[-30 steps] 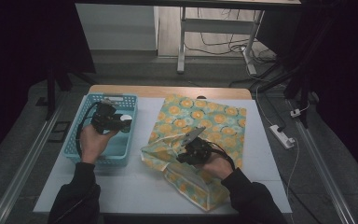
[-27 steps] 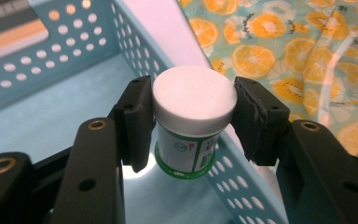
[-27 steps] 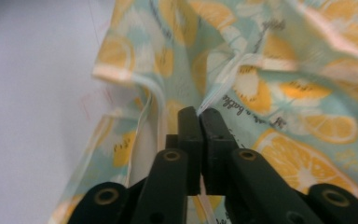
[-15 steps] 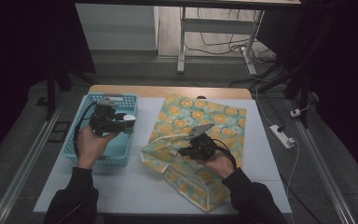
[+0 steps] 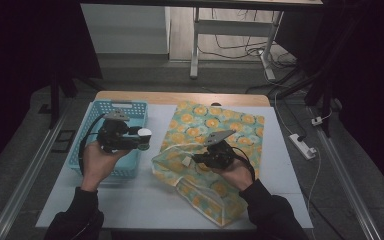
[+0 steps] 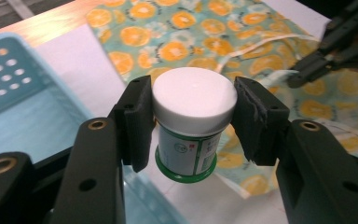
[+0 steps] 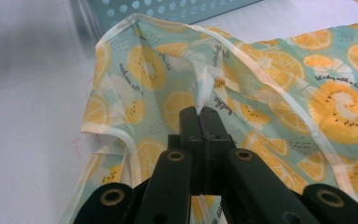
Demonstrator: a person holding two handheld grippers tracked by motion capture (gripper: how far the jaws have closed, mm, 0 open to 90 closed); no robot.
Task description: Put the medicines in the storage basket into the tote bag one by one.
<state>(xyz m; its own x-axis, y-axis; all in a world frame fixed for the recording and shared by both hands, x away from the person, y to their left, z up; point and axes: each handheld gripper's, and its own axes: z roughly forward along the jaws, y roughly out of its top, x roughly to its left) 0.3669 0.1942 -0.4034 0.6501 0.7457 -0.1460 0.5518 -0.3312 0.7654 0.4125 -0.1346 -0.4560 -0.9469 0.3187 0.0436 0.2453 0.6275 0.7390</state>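
A blue perforated basket [image 5: 97, 150] sits on the tabletop [image 5: 145, 205], left of the orange-print bag [image 5: 215, 200]. A flat cloth [image 5: 230, 125] of the same print lies under and beyond the bag. A white power strip [image 5: 304, 146] lies on the floor, well to the right of the bag.

The left hand-held gripper [image 6: 193, 123] is partly open and clamps a white-capped jar [image 6: 191, 126], raised above the basket's right edge, near the bag's mouth. The right hand-held gripper [image 7: 200, 126] is fully clenched, pinching the bag's rim and holding it up.

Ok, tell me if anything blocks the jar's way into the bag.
Nothing visible does. The left gripper holds the jar beside the bag, whose rim the right gripper pinches up, mouth open.
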